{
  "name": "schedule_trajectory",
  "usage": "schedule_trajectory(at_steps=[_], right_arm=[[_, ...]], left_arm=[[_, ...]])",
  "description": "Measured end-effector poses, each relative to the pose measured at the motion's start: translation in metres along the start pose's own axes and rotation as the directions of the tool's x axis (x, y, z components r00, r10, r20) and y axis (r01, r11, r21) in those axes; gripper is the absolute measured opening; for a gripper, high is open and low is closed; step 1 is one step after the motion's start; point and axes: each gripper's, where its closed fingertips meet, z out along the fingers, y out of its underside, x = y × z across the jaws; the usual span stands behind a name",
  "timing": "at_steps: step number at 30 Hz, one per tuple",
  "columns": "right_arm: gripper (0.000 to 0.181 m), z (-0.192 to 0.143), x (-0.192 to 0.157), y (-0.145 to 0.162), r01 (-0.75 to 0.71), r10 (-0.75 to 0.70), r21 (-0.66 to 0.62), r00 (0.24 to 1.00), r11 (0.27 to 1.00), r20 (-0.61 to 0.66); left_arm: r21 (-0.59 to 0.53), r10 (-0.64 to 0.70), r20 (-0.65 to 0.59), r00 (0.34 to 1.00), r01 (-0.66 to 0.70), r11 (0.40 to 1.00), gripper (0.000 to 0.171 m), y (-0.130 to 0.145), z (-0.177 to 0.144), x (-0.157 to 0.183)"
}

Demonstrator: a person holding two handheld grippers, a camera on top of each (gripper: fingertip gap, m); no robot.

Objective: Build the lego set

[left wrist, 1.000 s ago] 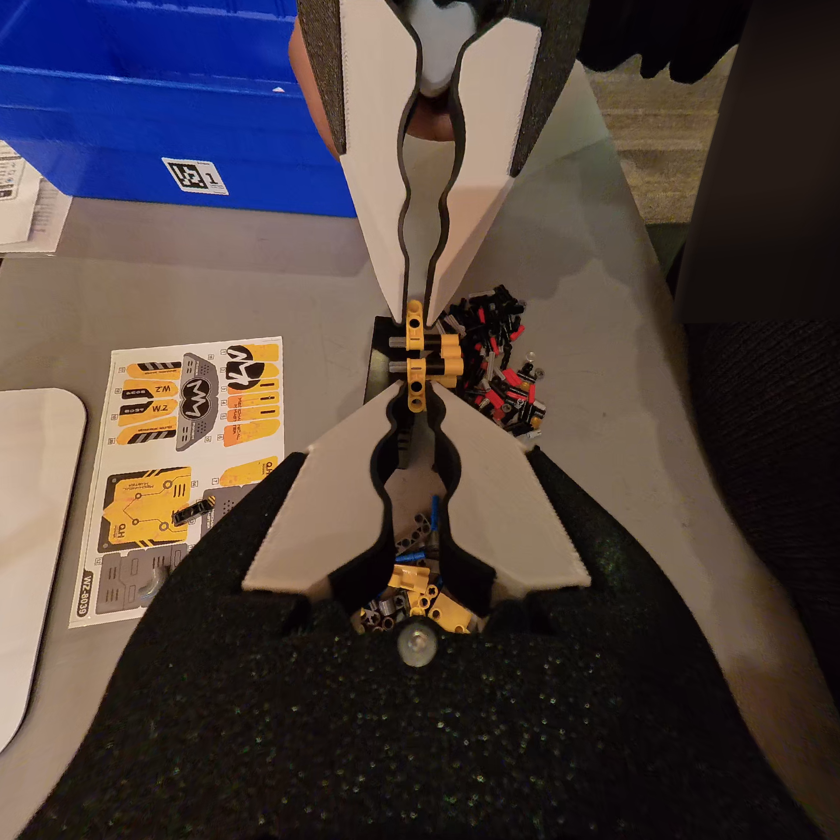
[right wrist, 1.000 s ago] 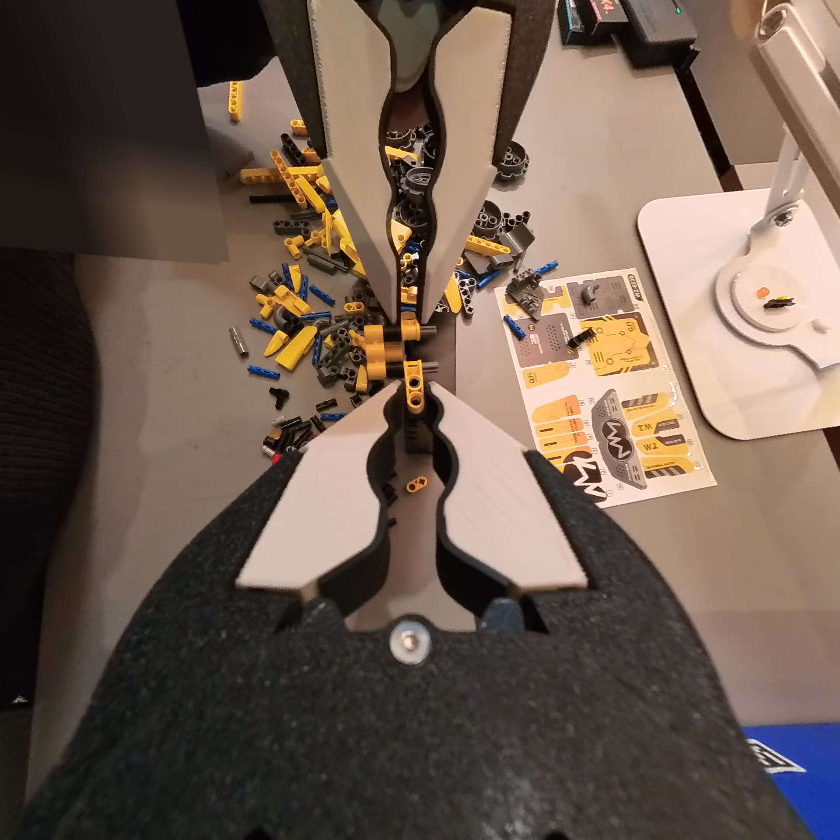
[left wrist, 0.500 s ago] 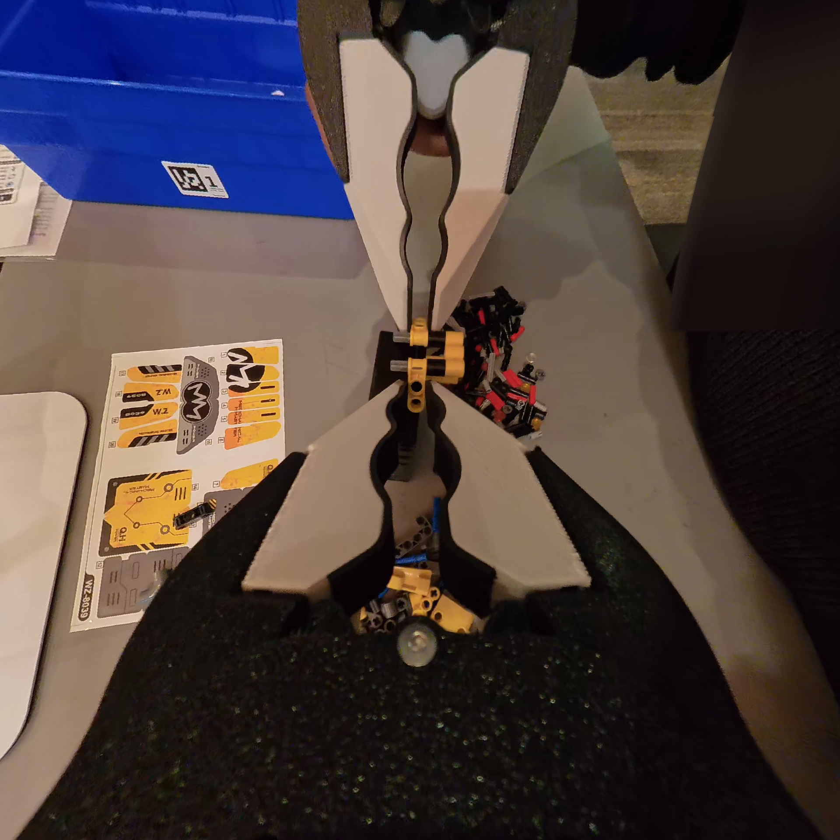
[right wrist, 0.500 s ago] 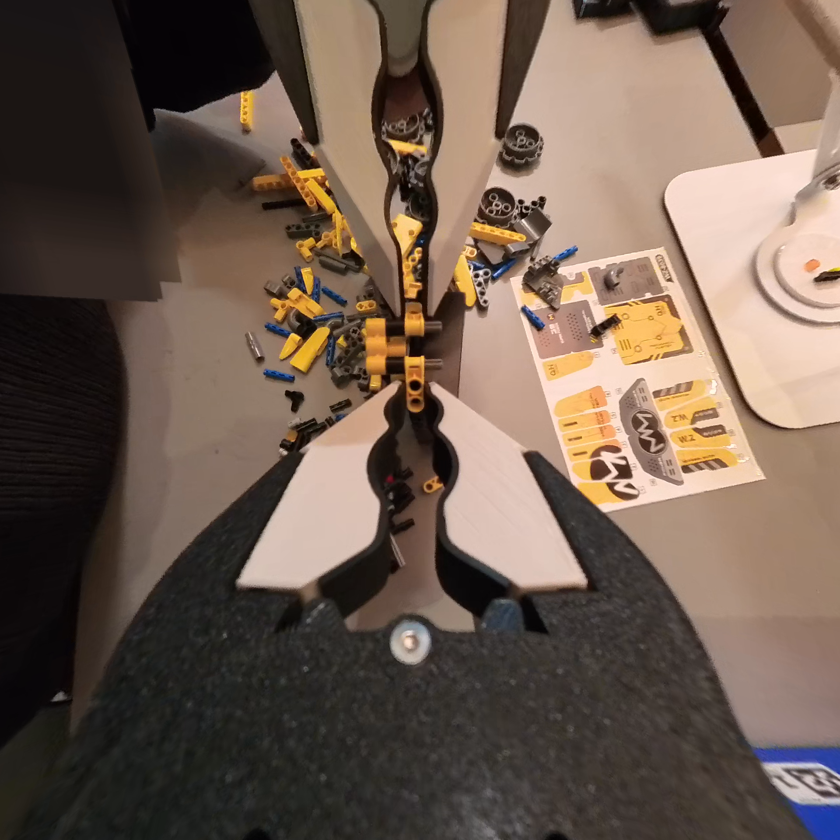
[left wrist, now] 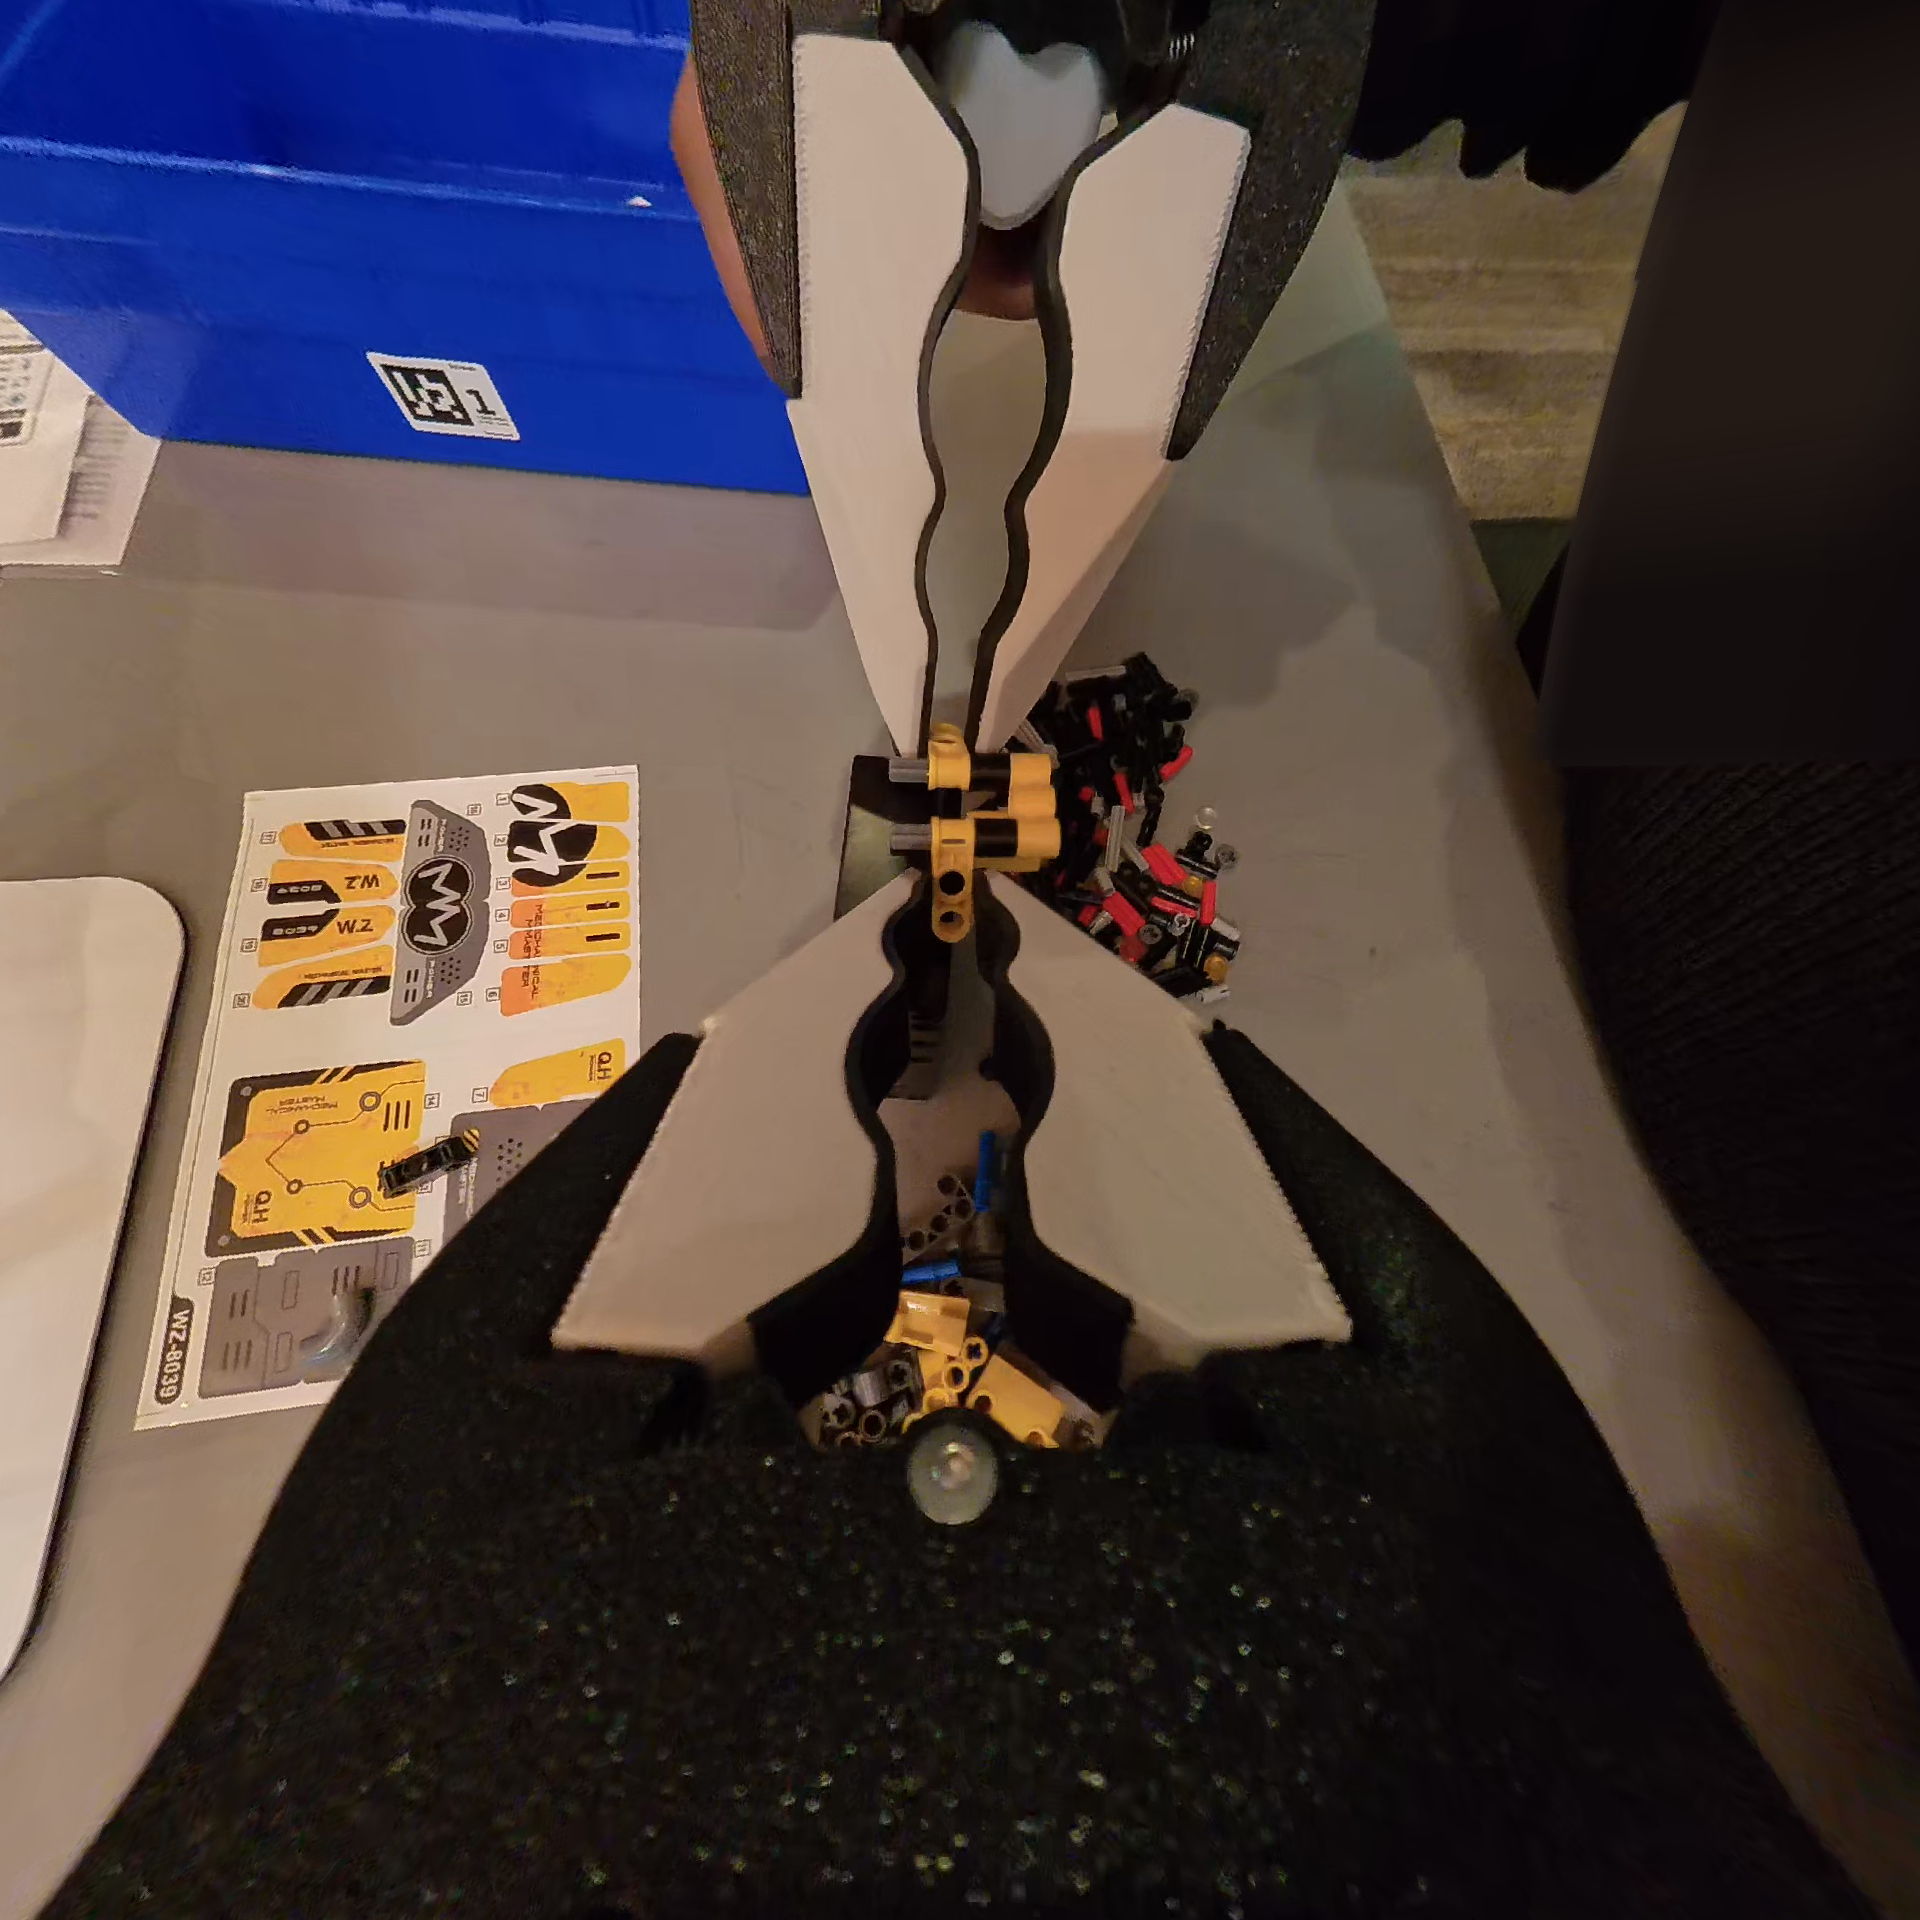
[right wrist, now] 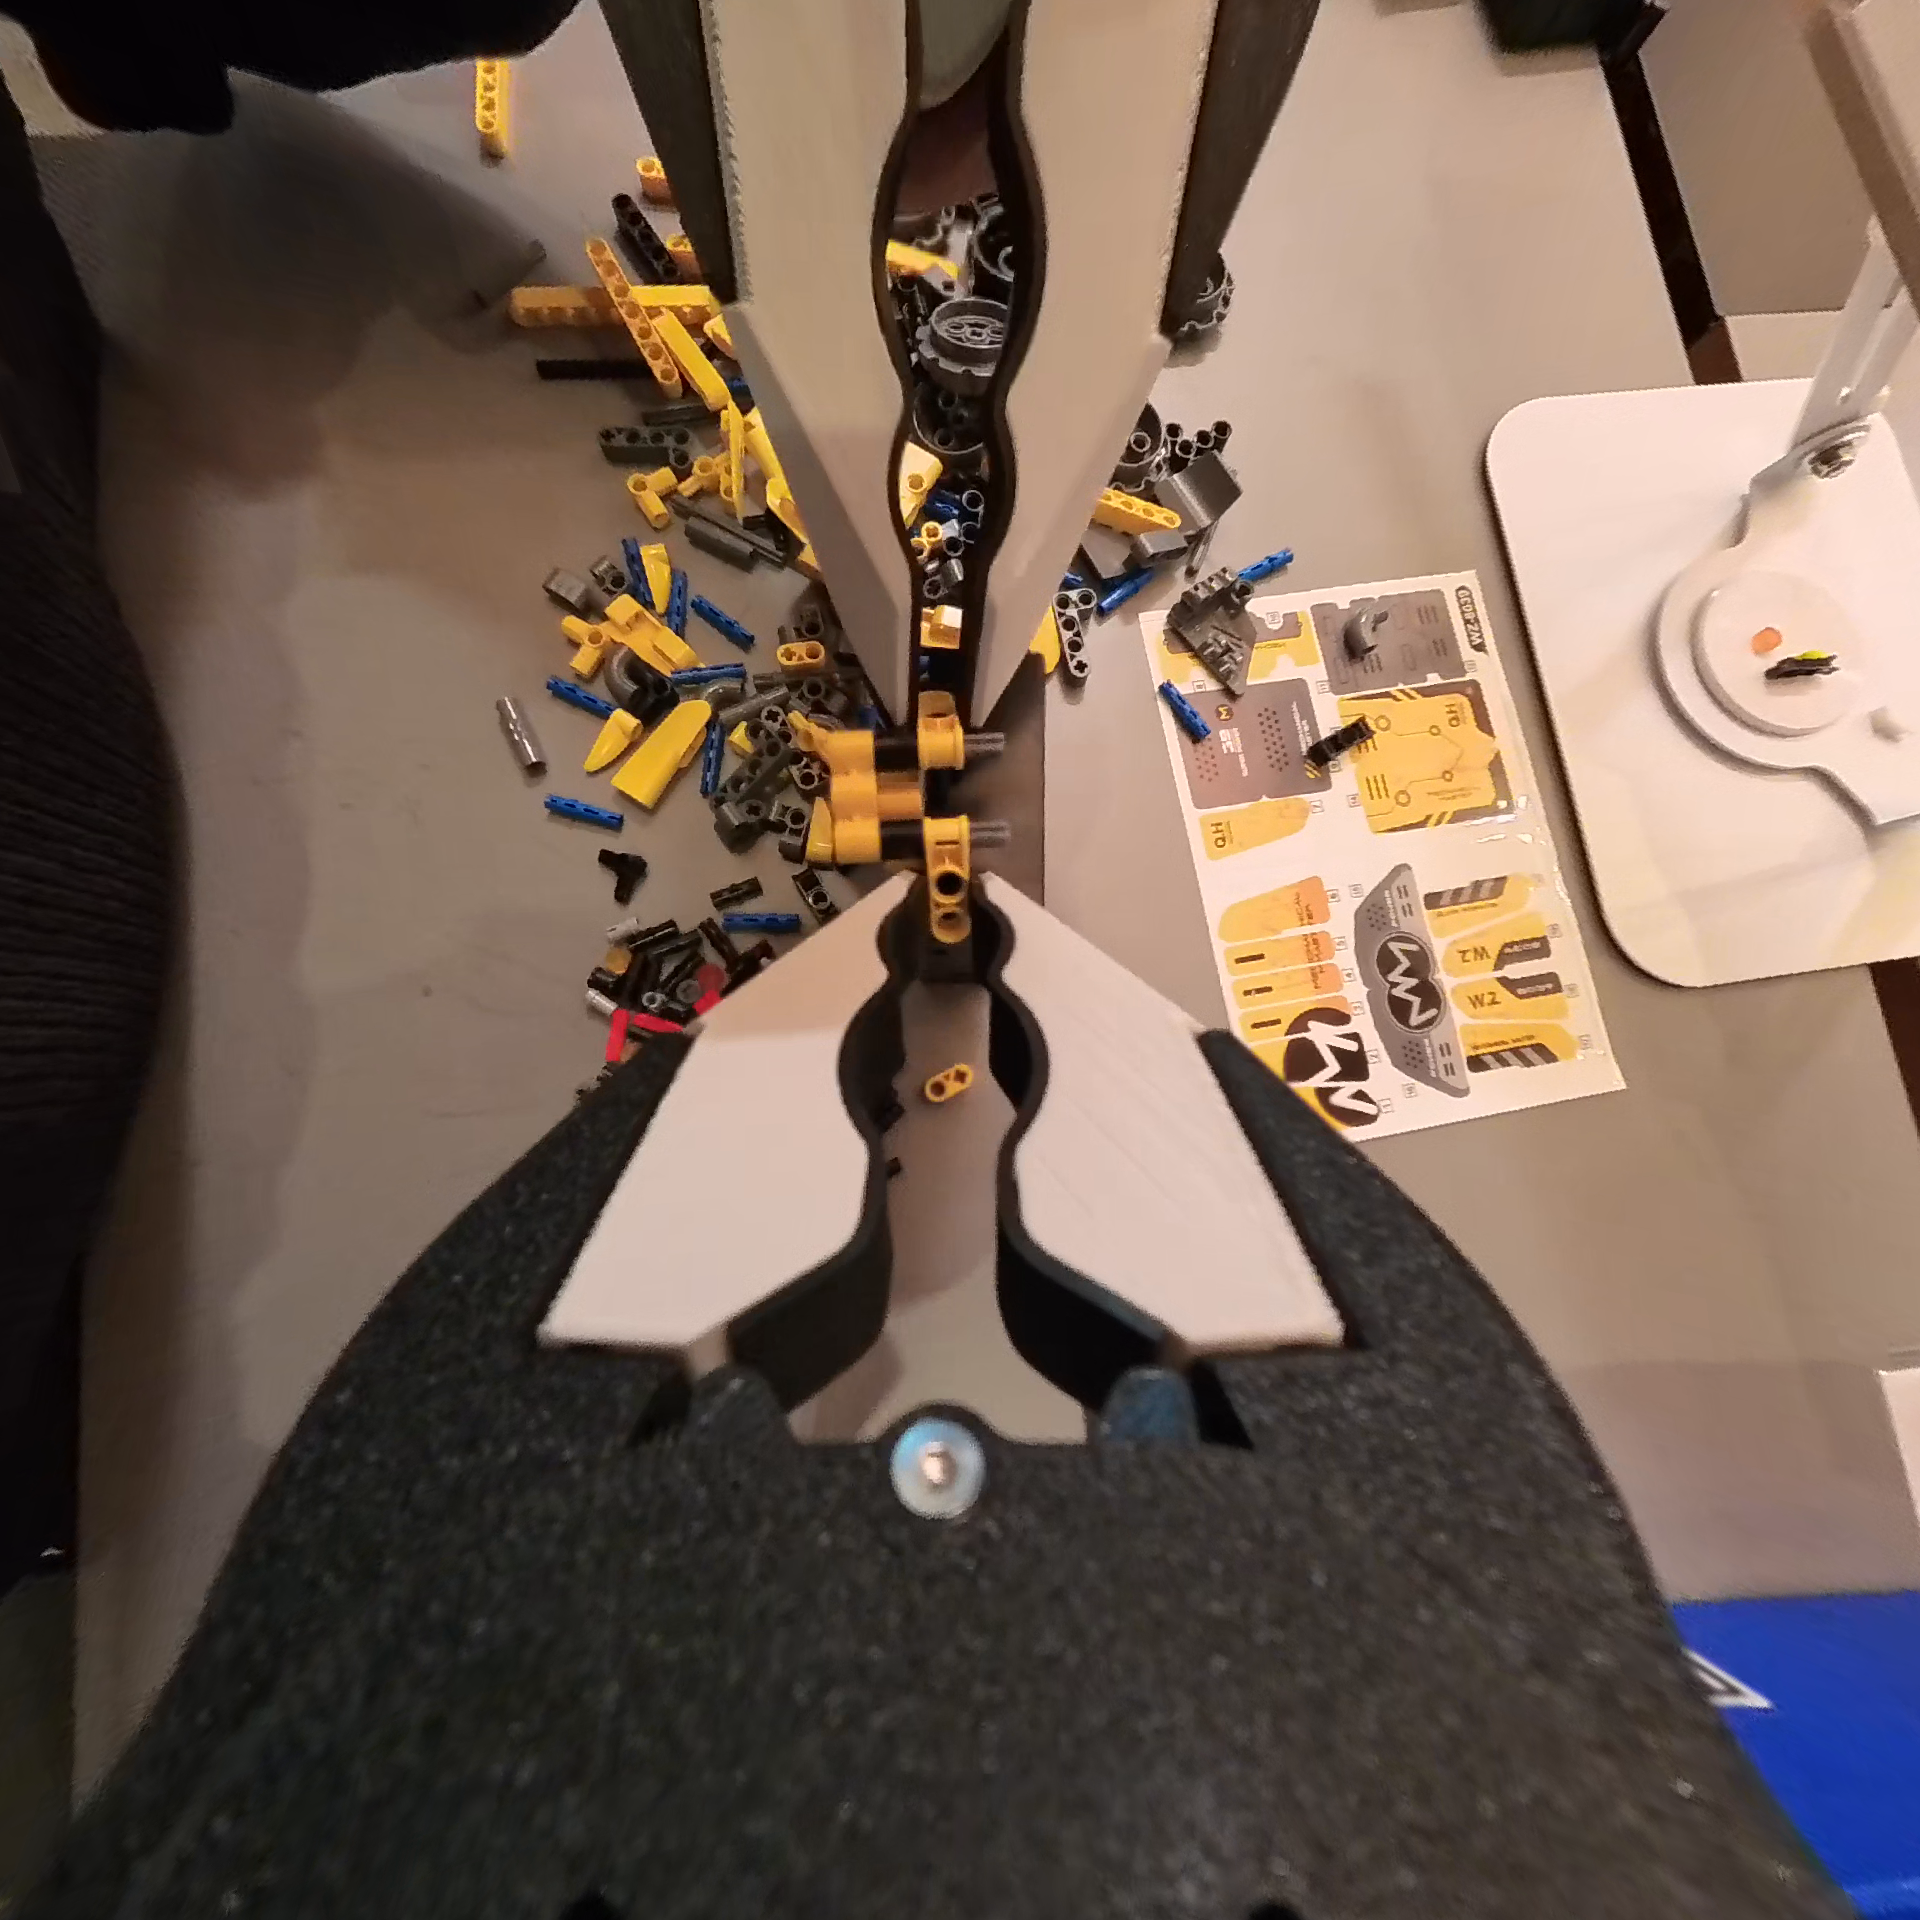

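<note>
2 grippers pinch 1 small yellow-and-black brick assembly (left wrist: 971, 826) from opposite ends above a grey worktop (left wrist: 520, 675).

The left gripper (left wrist: 951, 914) and right gripper (right wrist: 948, 914) each have their fingers pressed onto an end of the assembly. Beside it lie a sticker sheet (left wrist: 416, 1039), a pile of black and red pins (left wrist: 1132, 831) and scattered yellow, grey and blue bricks (right wrist: 707, 644); beyond it, a blue bin (left wrist: 312, 260).
</note>
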Motion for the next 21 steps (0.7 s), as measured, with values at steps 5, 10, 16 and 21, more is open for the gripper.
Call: schedule_trajectory(at_steps=[5, 10, 16, 21], right_arm=[[0.009, 0.0005, 0.0009, -0.0021, 0.008, -0.008, -0.005, 1.000, 1.000, -0.011], [0.009, 0.0010, 0.0001, -0.0020, 0.017, -0.017, -0.020, 1.000, 1.000, -0.011], [0.008, 0.0001, 0.0004, -0.0021, 0.028, -0.030, -0.083, 0.999, 0.996, -0.025], [0.008, 0.0000, 0.0010, -0.0021, 0.044, -0.051, -0.160, 0.998, 0.986, -0.035]], left_arm=[[0.020, -0.014, -0.005, 1.000, 0.014, 1.000, 0.007, 0.0019, -0.0008, 0.0028], [0.015, -0.015, 0.001, 1.000, 0.015, 1.000, 0.007, 0.0028, -0.0008, 0.0025], [0.005, -0.008, 0.008, 1.000, 0.008, 1.000, 0.007, 0.0027, -0.0015, 0.0016], [0.013, -0.016, 0.012, 1.000, 0.016, 1.000, 0.007, 0.0033, -0.0022, 0.0004]])
